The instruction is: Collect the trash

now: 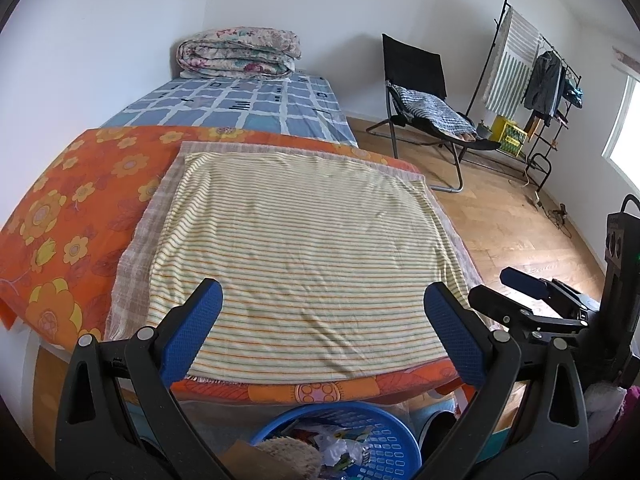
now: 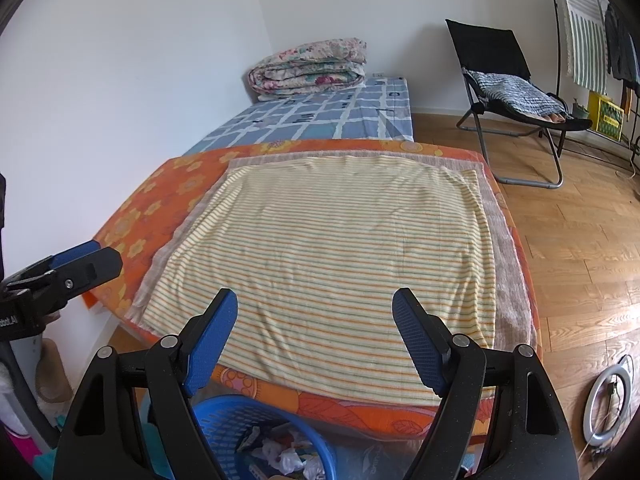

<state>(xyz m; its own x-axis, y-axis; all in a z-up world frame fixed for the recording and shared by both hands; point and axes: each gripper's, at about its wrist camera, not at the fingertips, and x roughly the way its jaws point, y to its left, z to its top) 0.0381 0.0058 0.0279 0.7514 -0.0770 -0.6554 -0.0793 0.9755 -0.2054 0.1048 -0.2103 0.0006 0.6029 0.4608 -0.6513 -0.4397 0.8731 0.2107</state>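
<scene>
A blue plastic basket (image 1: 384, 444) sits on the floor below the near edge of the bed, holding crumpled paper and wrappers (image 1: 340, 448). It also shows in the right wrist view (image 2: 224, 420), with trash (image 2: 288, 456) inside. My left gripper (image 1: 322, 304) is open and empty, above the striped blanket (image 1: 304, 240). My right gripper (image 2: 314, 316) is open and empty, above the same blanket (image 2: 332, 248). Each gripper shows at the edge of the other's view: the right one (image 1: 528, 288) and the left one (image 2: 80, 260).
An orange flowered sheet (image 1: 72, 208) covers the near bed; a blue checked mattress (image 1: 240, 100) with a folded quilt (image 1: 240, 52) lies beyond. A black folding chair (image 1: 424, 96) and a clothes rack (image 1: 532, 80) stand on the wood floor. A ring light (image 2: 608, 404) lies on the floor.
</scene>
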